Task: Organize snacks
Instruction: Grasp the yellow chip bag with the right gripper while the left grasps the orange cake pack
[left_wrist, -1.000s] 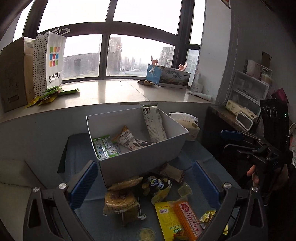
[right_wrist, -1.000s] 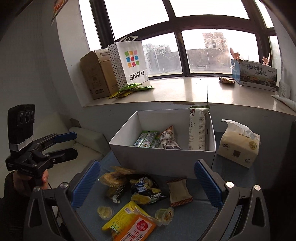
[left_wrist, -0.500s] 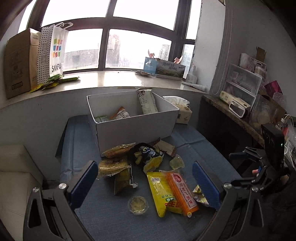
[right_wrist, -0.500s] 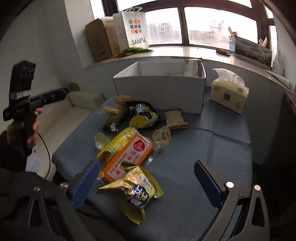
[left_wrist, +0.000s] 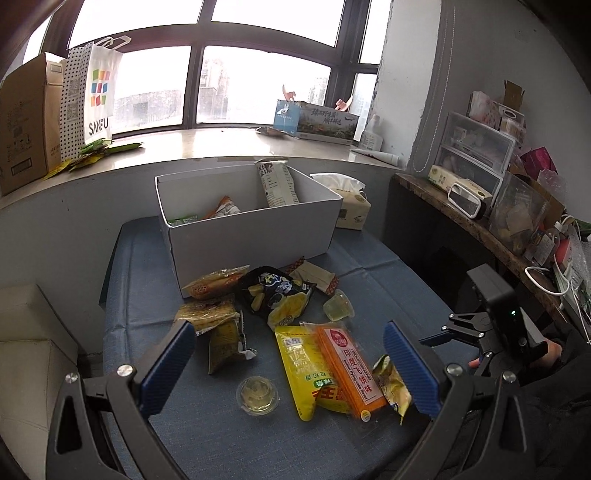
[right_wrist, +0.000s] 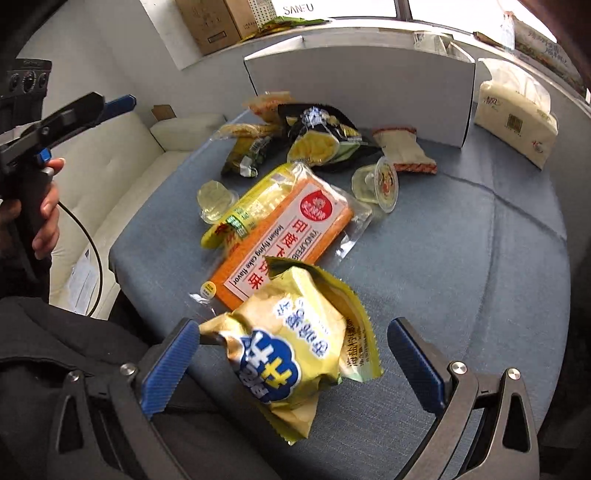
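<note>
The white box (left_wrist: 255, 236) sits on the blue cushion (right_wrist: 461, 258). Inside it are a tall pack (left_wrist: 277, 182) leaning on the far wall, an orange bag (left_wrist: 223, 208) and a green pack (left_wrist: 183, 220). More snacks lie in front. The right gripper (right_wrist: 291, 363) has come down from the box to a yellow bag (right_wrist: 295, 350), fingers wide apart around it. The left gripper (left_wrist: 290, 363) is wide too, holding nothing.
</note>
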